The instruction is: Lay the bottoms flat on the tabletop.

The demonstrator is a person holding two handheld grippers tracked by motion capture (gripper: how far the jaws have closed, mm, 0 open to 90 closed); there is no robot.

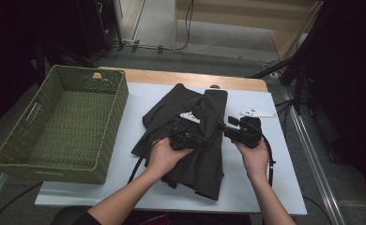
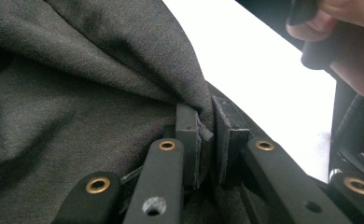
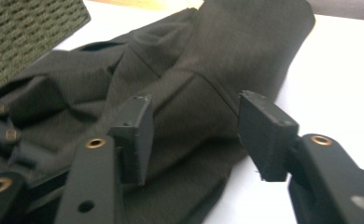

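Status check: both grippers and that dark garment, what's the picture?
Left gripper shut on a fold of the dark garment. Right gripper open, jaws at the garment's edge, nothing pinched. Green basket stands left of the garment, nothing in the way.

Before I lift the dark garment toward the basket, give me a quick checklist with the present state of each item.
1. Left gripper pinching the garment: ok, a fold sits between its nearly closed pads.
2. Right gripper gripping the garment: not ok, its jaws stand apart above the cloth with nothing pinched.
3. Garment lying flat: not ok, it is bunched and folded on the white mat.
4. Basket ready to receive: ok, it stands open and holds nothing at the left of the table.
5. Cables clear of the cloth: cannot tell, the left cable runs along the garment's edge.
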